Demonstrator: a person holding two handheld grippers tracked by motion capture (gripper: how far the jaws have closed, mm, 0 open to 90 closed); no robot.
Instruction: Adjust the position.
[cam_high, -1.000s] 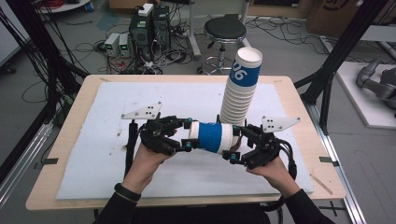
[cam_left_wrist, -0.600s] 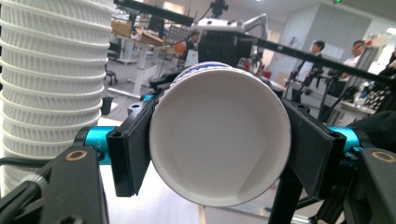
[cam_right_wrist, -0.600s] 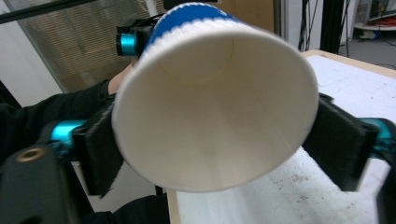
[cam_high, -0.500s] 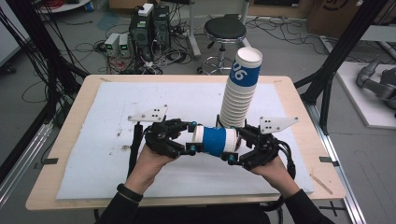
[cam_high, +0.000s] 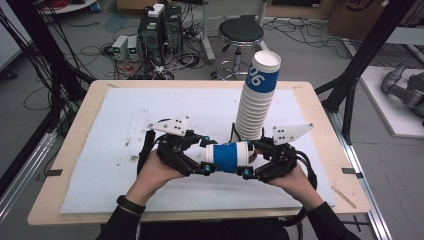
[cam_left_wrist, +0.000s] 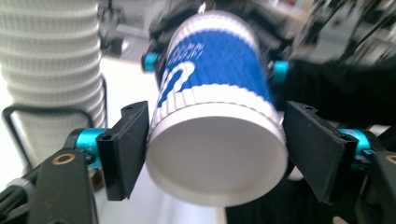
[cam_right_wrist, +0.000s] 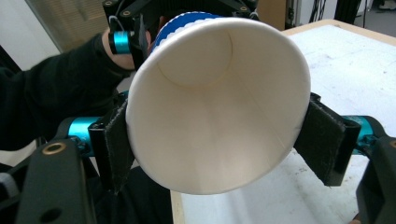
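High view: a blue-and-white paper cup (cam_high: 229, 157) lies sideways above the desk (cam_high: 75, 165), between the left gripper (cam_high: 196, 156) and right gripper (cam_high: 255, 160), just in front of a tall cup stack (cam_high: 257, 100).

Left gripper view: its fingers (cam_left_wrist: 125, 147) have just been opening — the cup's base sits between them, the right finger apart.

Right gripper view: its fingers (cam_right_wrist: 117, 140) have just been closing — pinching the cup's open rim.
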